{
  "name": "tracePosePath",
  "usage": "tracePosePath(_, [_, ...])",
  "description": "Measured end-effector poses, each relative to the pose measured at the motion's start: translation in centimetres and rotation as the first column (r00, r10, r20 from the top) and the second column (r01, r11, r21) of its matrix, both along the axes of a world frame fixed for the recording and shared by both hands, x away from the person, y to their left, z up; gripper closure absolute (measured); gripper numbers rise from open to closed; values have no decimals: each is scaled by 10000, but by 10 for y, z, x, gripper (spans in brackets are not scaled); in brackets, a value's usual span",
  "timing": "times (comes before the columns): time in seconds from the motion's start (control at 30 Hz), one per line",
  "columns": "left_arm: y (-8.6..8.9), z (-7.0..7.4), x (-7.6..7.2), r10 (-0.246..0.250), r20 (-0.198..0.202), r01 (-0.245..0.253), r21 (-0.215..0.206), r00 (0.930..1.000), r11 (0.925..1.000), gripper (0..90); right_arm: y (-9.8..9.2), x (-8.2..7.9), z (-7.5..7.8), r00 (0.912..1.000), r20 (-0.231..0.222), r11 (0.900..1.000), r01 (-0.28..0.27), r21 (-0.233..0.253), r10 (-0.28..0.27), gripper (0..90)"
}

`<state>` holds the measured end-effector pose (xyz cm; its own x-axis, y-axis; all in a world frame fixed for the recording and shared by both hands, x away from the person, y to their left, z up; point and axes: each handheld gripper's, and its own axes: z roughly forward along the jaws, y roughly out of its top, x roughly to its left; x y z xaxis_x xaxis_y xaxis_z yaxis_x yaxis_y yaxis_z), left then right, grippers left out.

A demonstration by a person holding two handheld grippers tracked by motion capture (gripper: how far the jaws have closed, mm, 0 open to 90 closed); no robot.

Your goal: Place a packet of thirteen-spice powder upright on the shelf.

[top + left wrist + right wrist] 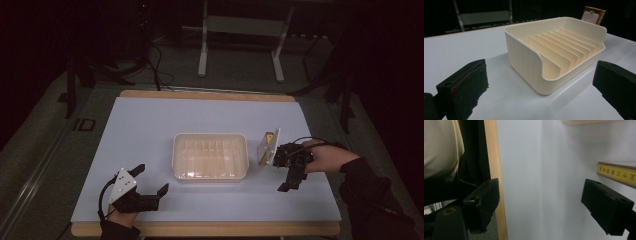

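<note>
A cream slotted rack tray (210, 156) sits in the middle of the pale mat (150, 125); its ribbed inside faces the left gripper view (549, 45). A thin flat box (268, 147) with a yellow edge stands upright just right of the tray, and its brown-bordered face (593, 15) shows behind the tray. My right gripper (281, 172) is open beside the box, jaws wide, nothing between them; the box's yellow edge (616, 172) lies just past one jaw. My left gripper (152, 179) rests open at the front left, pointing toward the tray, holding nothing.
The wooden table edge (210, 229) runs along the front and also shows close behind my right gripper (495, 170). A metal stand (240, 45) and cables (160, 65) sit on the dark floor beyond the table. The tray's corner (586, 122) is at the top of the right gripper view.
</note>
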<state>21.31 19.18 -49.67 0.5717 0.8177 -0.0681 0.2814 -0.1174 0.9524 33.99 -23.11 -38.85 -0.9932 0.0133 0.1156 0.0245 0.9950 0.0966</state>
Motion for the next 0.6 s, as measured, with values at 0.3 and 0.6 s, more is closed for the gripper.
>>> tracePosePath(0.3, [1,-1,0,-38,-55,38,-46,10000,10000,0,4,8,15,9994,317,9994,-120,325,110,153])
tracePosePath(0.6, [2,-1,0,-33,-69,33,-60,10000,10000,0,9,16,33,9943,1062,9998,-75,197,53,147])
